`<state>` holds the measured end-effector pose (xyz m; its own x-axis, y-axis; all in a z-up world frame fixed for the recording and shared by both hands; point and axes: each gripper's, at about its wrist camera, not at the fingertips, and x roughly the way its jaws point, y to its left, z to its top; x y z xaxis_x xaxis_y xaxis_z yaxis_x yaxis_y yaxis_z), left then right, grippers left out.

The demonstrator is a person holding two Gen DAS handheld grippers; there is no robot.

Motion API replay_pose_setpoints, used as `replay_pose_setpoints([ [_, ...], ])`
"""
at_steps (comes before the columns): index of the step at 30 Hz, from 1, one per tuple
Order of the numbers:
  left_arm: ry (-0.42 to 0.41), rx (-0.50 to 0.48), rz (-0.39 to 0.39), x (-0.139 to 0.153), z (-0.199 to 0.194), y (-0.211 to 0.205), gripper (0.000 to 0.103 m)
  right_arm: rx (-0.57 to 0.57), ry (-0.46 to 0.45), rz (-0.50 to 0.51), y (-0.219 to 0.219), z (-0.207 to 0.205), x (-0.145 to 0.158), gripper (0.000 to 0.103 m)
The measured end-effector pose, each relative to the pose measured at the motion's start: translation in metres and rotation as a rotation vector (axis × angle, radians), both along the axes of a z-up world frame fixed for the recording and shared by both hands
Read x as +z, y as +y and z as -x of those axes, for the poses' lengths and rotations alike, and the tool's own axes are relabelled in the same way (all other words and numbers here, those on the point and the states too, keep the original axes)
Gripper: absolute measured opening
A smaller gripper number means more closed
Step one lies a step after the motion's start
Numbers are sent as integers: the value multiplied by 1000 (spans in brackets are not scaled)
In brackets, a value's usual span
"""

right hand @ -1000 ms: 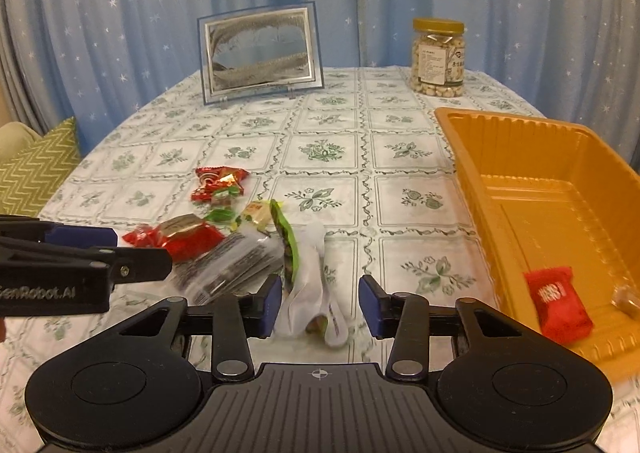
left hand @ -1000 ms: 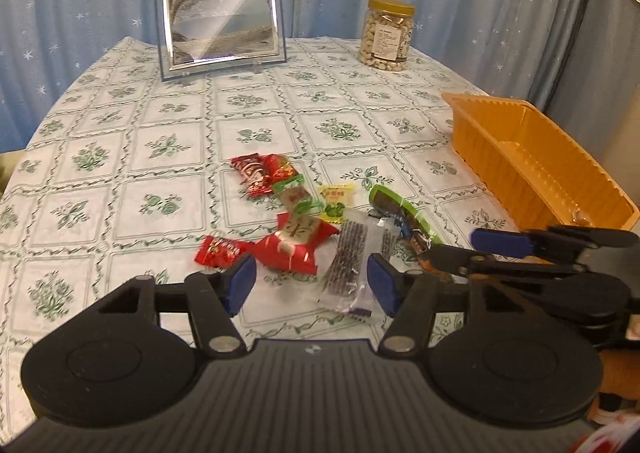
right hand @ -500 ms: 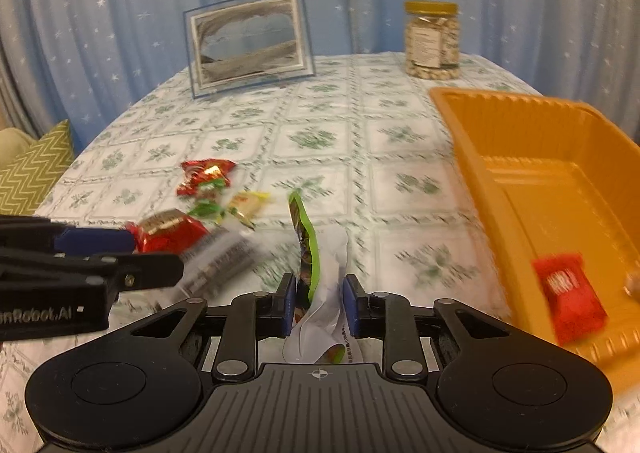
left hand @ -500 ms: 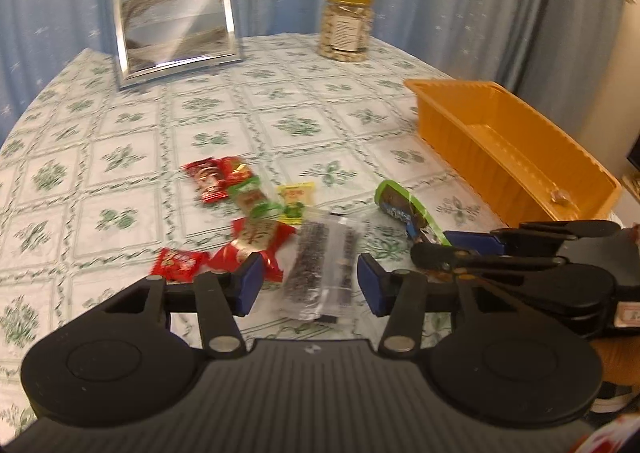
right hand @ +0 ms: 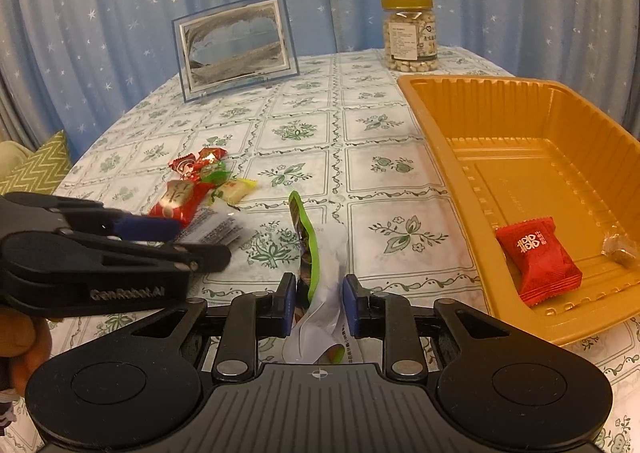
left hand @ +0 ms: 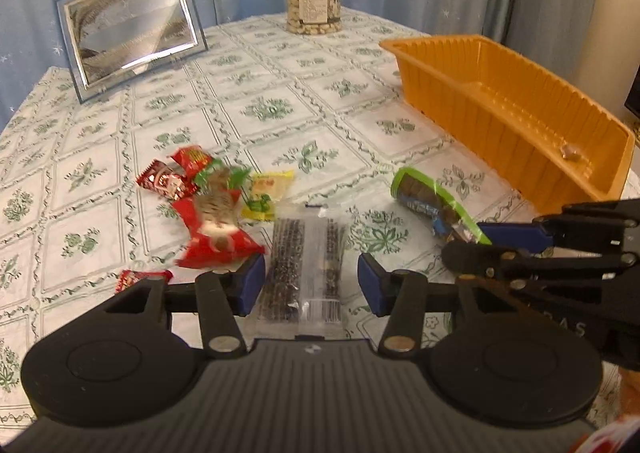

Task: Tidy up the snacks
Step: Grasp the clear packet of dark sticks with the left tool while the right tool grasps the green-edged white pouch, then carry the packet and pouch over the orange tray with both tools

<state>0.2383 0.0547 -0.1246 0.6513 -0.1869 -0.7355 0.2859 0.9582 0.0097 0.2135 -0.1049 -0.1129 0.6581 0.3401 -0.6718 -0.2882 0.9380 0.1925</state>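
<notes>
Partly hidden | green packet [right hand: 310, 253] lower end | right hand-held gripper [right hand: 319, 303]

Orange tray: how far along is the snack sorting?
Done: the orange tray holds one red packet and a small wrapped candy. In hand: the right gripper is shut on the green-edged packet; the left gripper straddles the clear sesame-stick pack, not yet gripping. Left: the red, green and yellow snacks.

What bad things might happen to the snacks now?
1. The right gripper pinches only one end of the green-edged packet, so it might slip or swing on the way to the orange tray.
2. The left gripper straddles the clear packet of dark sticks; closing may nudge the red candy beside it.
</notes>
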Motion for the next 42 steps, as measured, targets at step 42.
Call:
replay_pose_setpoints([
  [42, -21, 201, 24, 29, 68, -6, 35, -3, -16, 47, -8, 52, 24, 26],
])
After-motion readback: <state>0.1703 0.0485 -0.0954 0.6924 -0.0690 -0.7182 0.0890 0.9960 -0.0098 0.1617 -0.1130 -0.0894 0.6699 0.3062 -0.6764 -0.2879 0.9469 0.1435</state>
